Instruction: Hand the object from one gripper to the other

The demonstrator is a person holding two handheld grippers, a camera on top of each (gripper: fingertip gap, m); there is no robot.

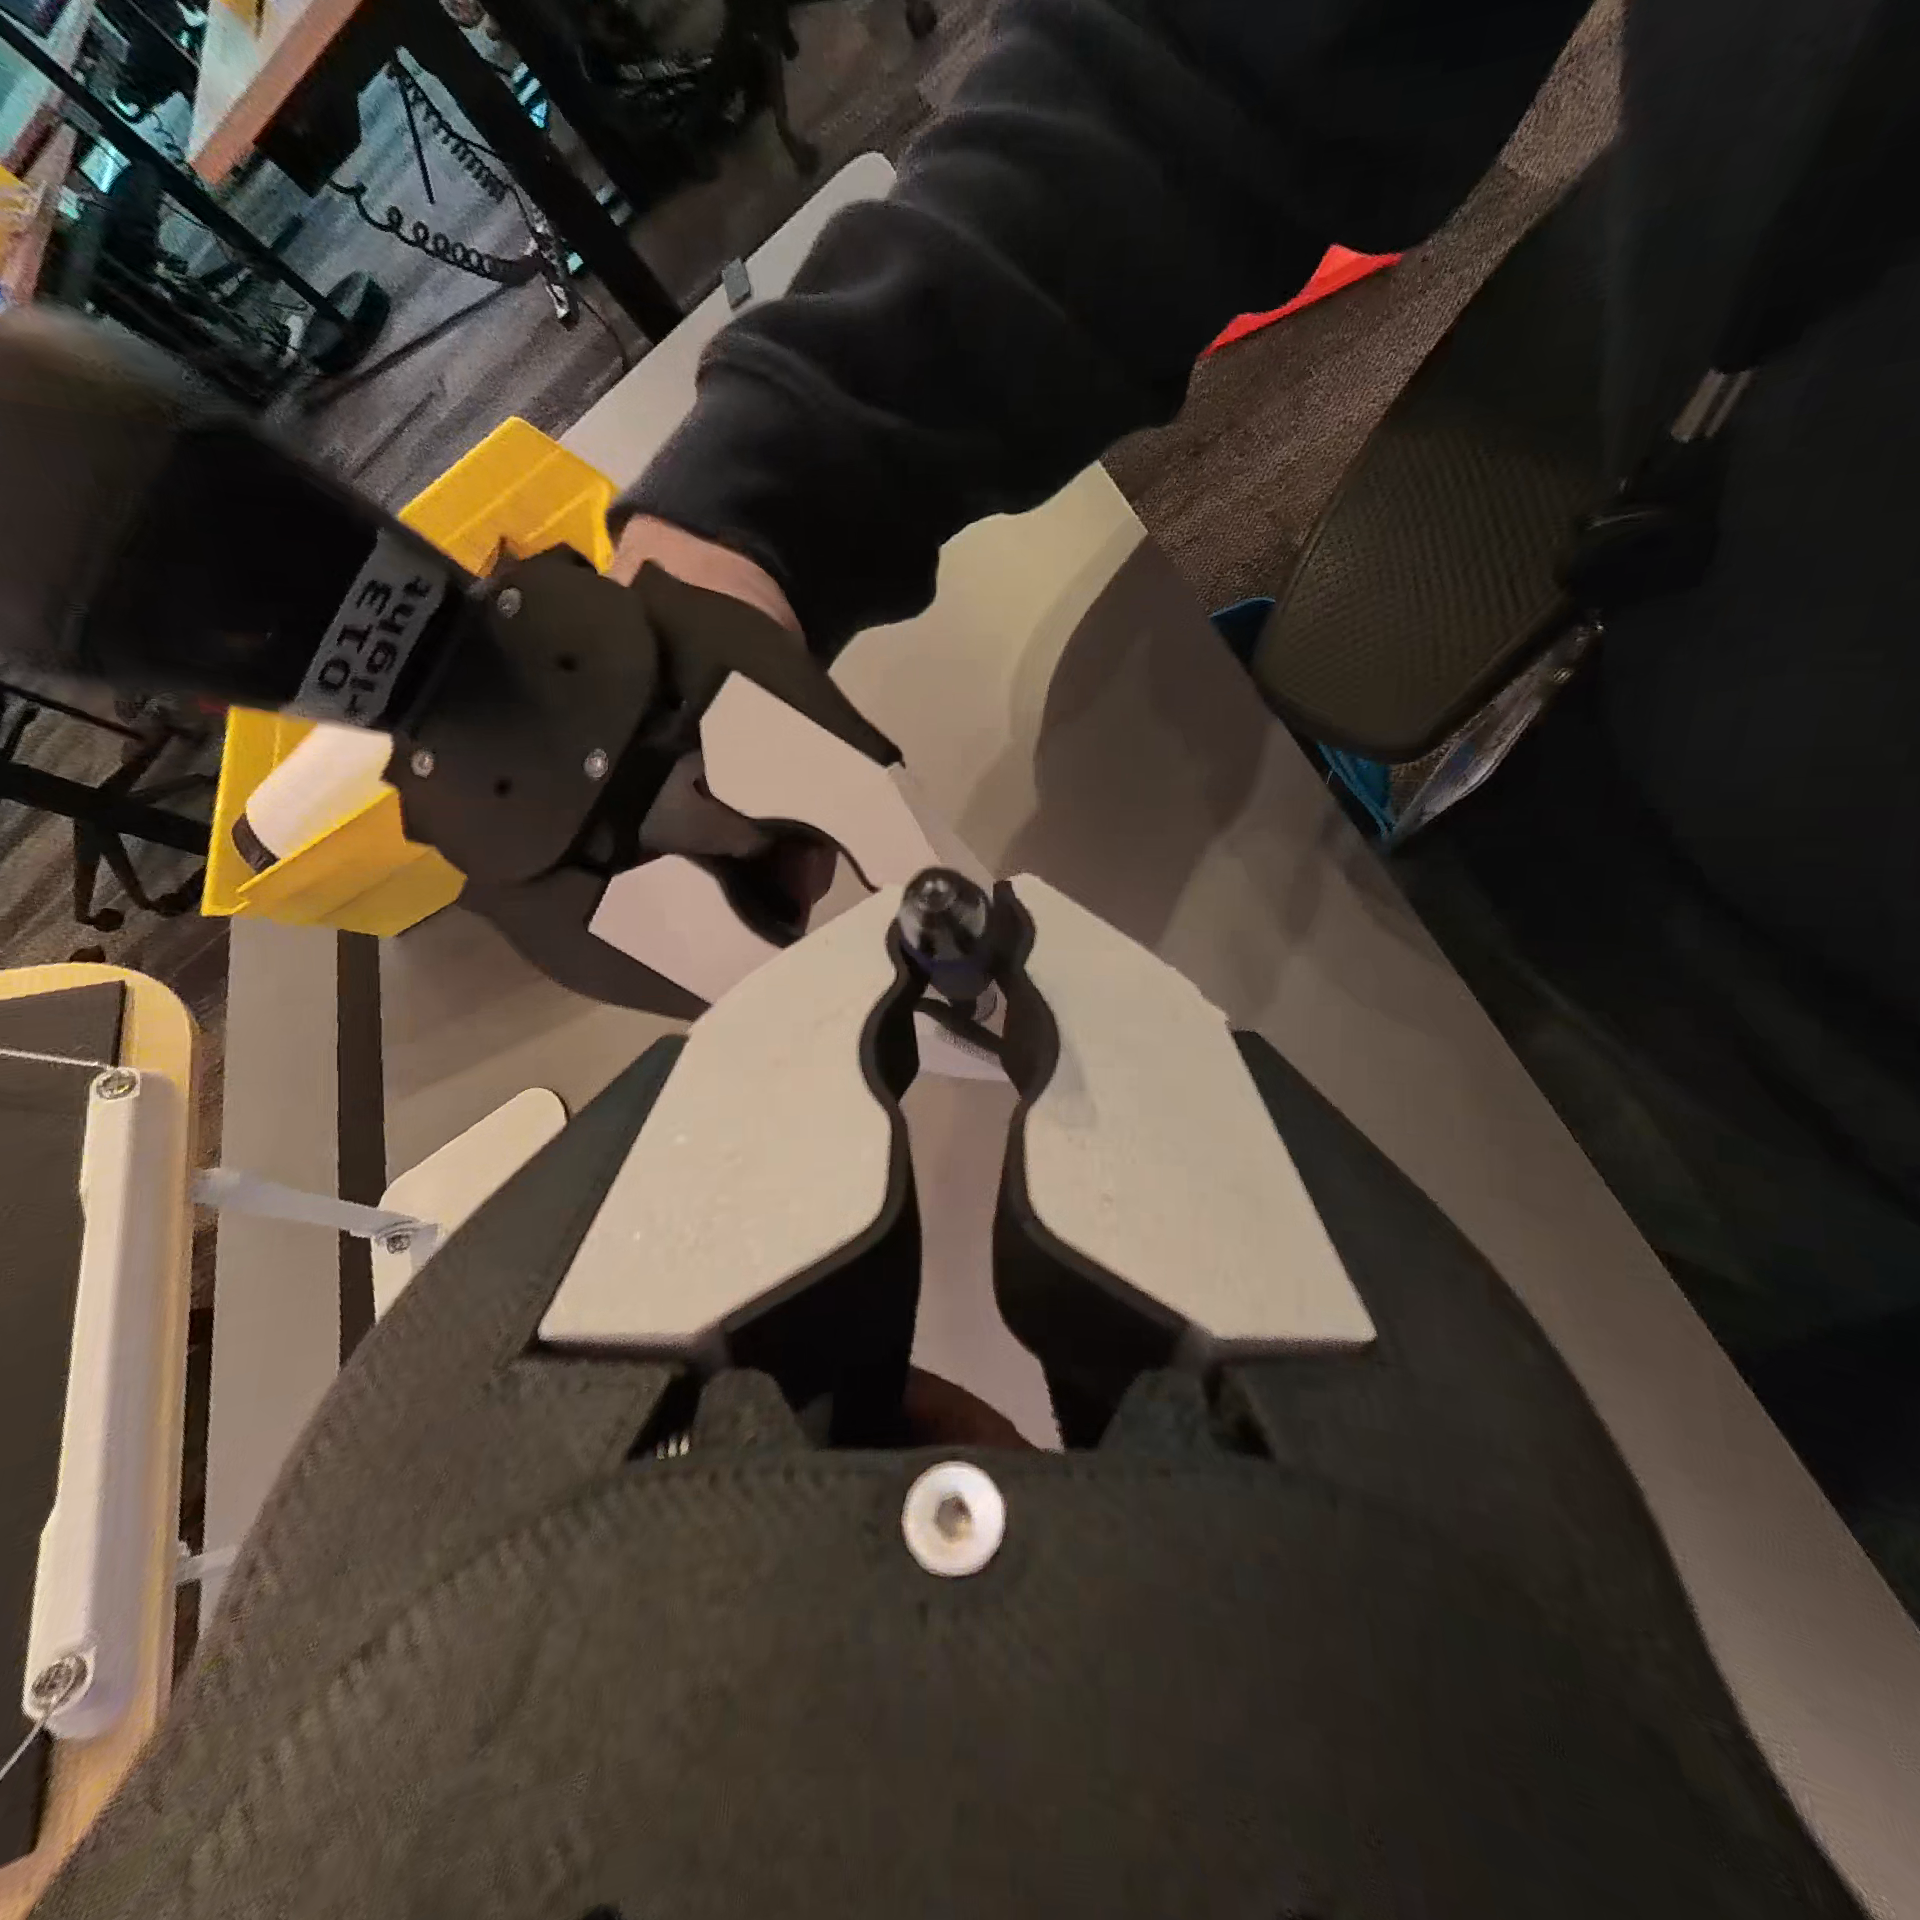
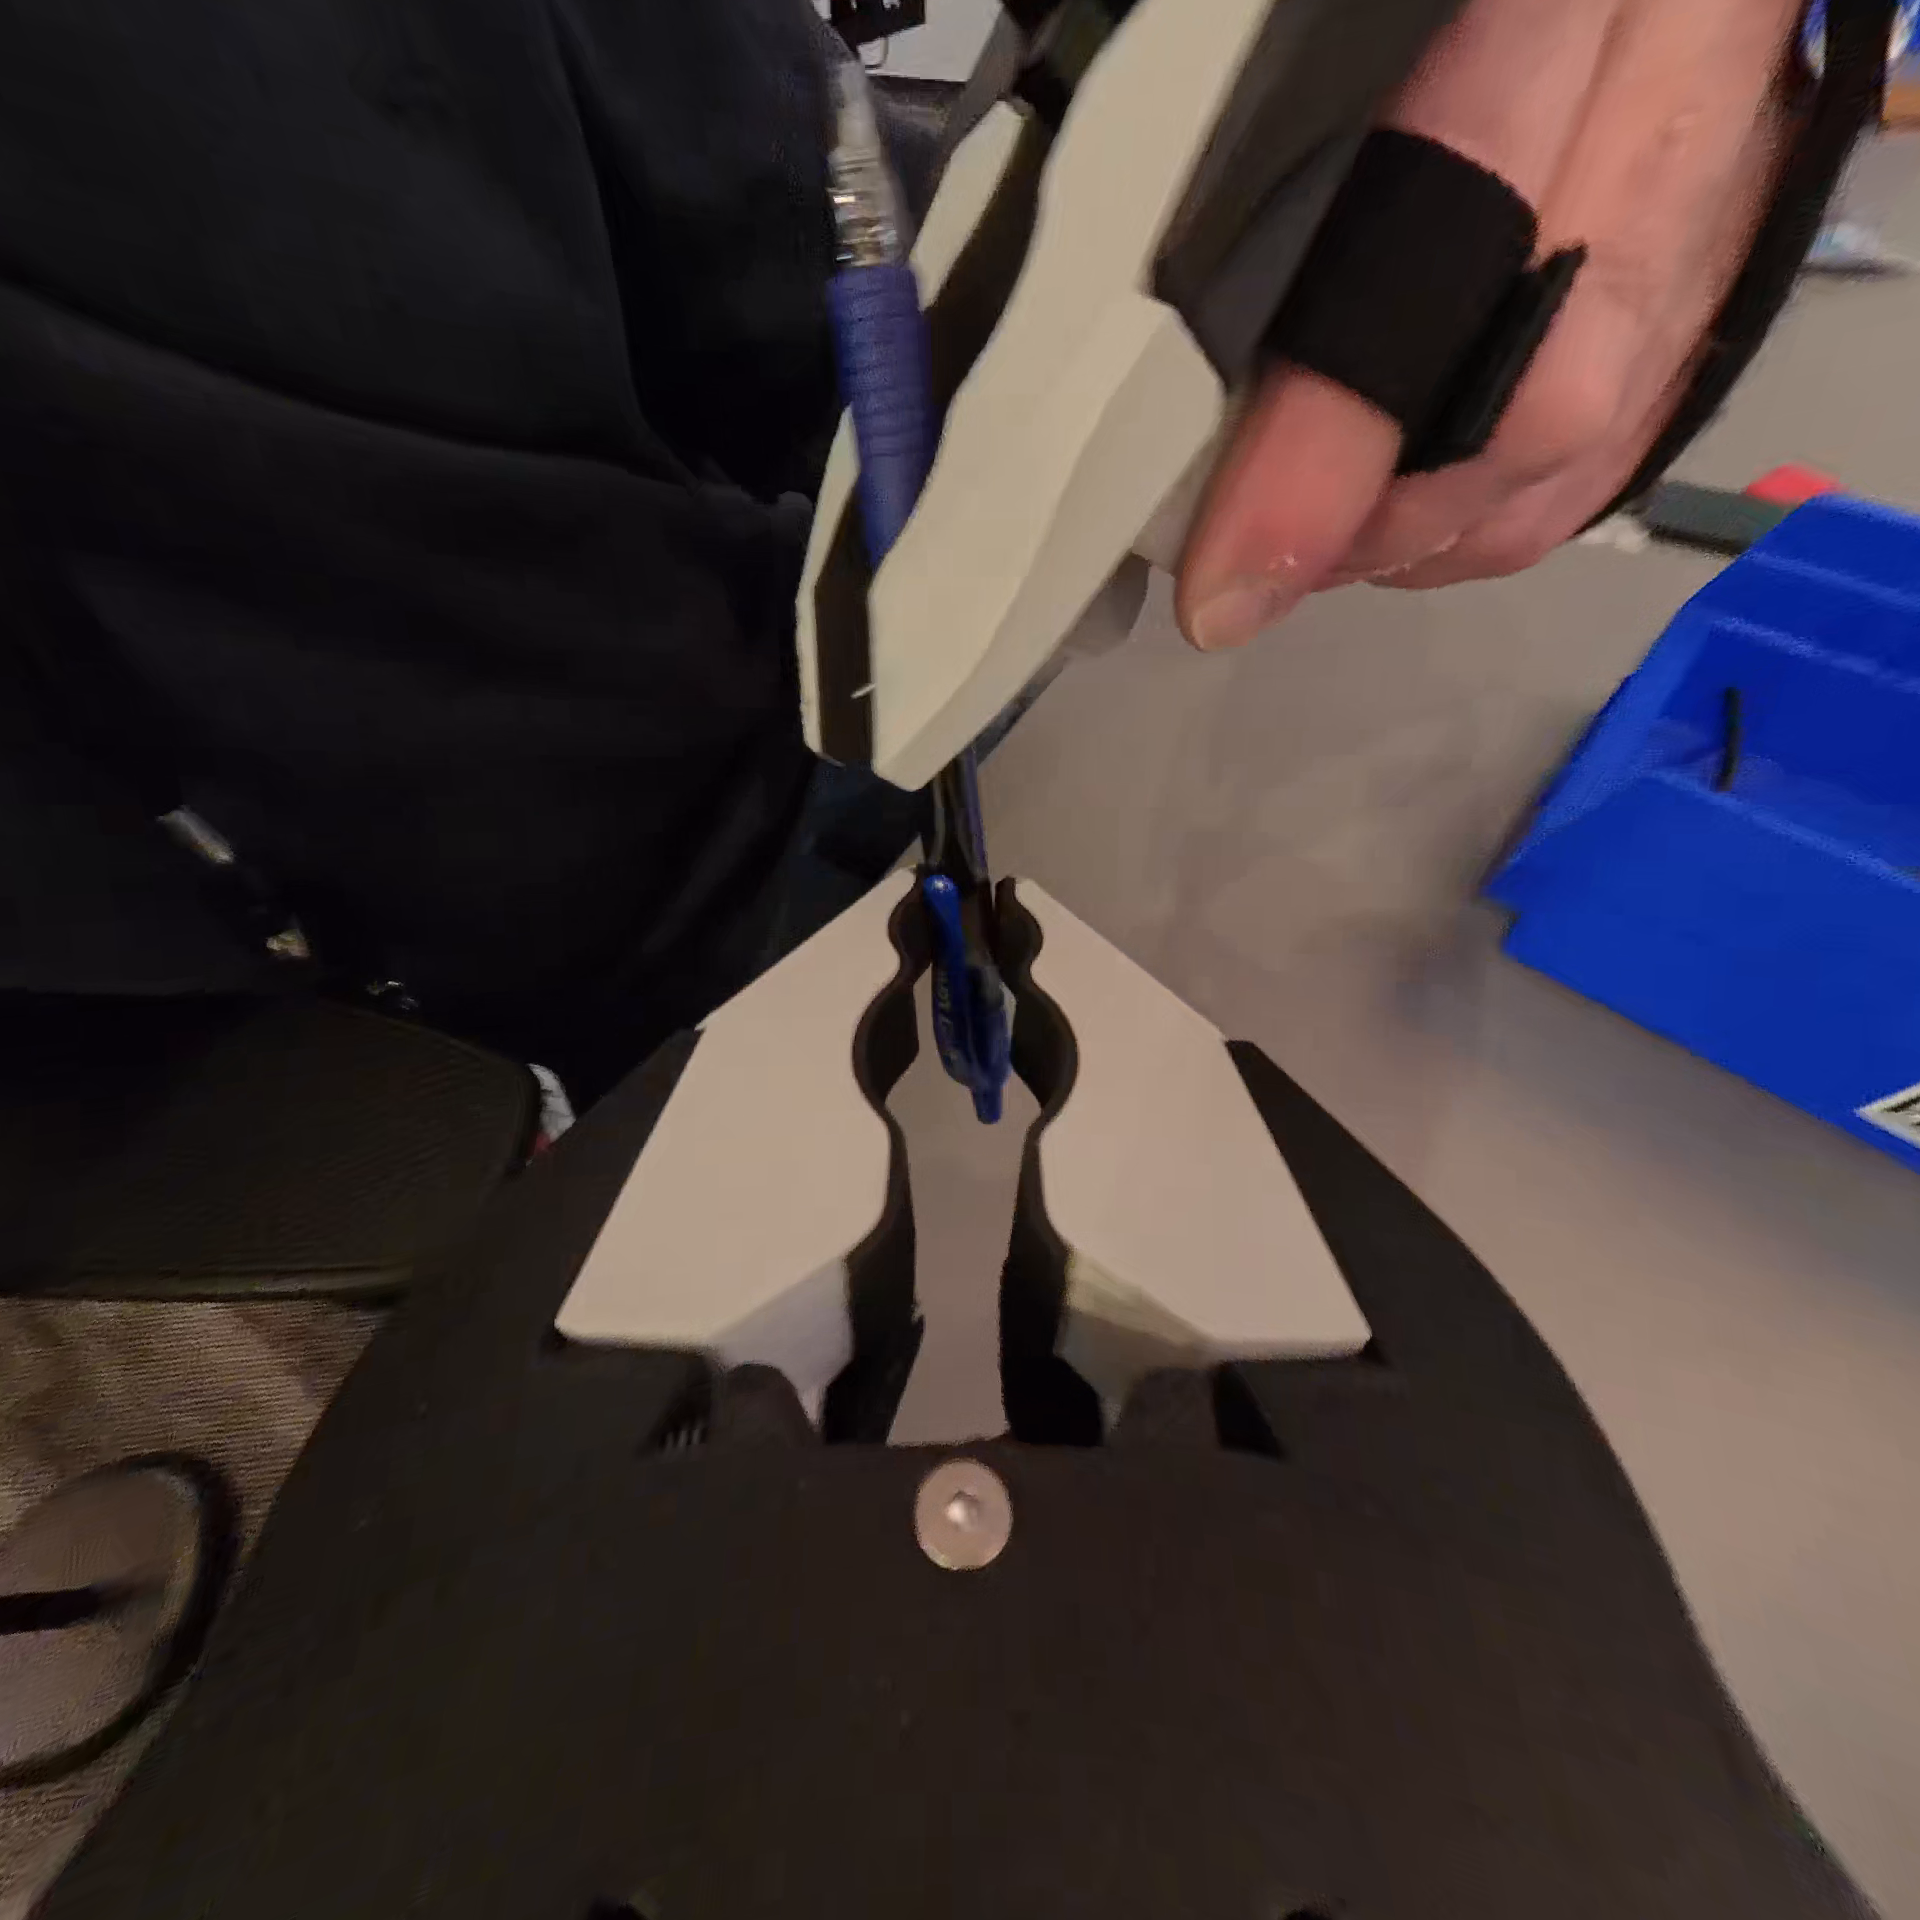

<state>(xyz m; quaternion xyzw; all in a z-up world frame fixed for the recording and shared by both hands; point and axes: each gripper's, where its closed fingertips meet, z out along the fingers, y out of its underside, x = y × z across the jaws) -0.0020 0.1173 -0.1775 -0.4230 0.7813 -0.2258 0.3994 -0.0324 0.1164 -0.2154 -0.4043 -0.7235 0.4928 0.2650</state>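
A blue pen with a clear tip end and a ribbed blue grip [image 2: 881,364] hangs between both grippers above the grey table. My left gripper [image 1: 951,896] is shut on the pen [image 1: 940,923], which I see end-on between its pads. In the right wrist view the left gripper [image 2: 871,764] comes down from above, held by a hand, with the pen running through its white fingers. My right gripper [image 2: 958,891] is closed on the pen's clip end [image 2: 961,1003]. In the left wrist view the right gripper [image 1: 878,831] reaches in from the left to the pen.
A yellow bin [image 1: 343,878] holding a white cylinder [image 1: 312,784] stands on the table [image 1: 1195,831] behind the right gripper. A blue bin [image 2: 1714,831] stands at the right. A mesh chair [image 1: 1434,603] and a person in dark sleeves are close by. A wood-edged board [image 1: 156,1039] lies at the left. There is about 5 cm between the tips of the two grippers.
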